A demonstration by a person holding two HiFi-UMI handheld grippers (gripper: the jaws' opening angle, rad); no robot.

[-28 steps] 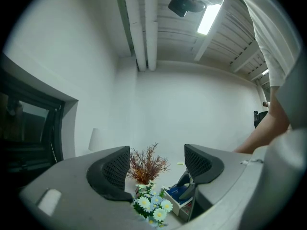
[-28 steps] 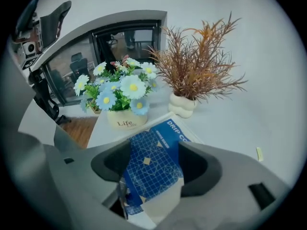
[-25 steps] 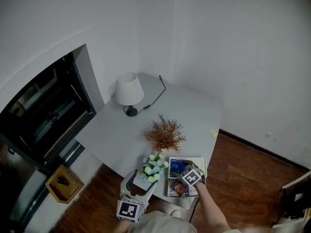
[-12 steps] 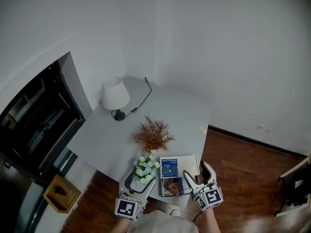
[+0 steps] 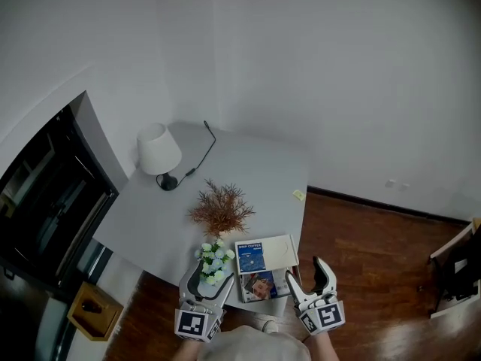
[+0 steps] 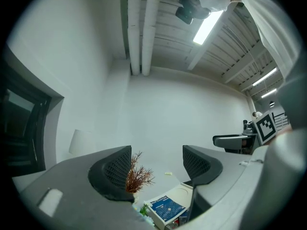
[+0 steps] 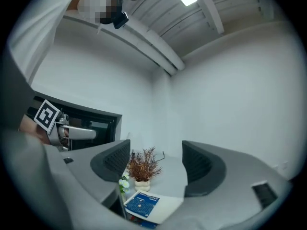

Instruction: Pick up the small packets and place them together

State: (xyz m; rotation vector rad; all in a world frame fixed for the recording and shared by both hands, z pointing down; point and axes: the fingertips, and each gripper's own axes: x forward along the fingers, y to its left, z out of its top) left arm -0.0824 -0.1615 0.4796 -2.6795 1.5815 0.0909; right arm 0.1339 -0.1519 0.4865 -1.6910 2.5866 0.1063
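Blue packet (image 5: 251, 256) and picture packet (image 5: 260, 285) lie flat; likely light, thin, floppy, slick; pinch an edge; left gripper (image 5: 207, 278) jaws apart, empty; right gripper (image 5: 307, 274) jaws closing, nothing between.

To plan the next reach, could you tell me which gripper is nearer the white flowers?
Left. The left gripper sits right beside the white flowers; the right gripper, its empty jaws closing, is beyond the packets.
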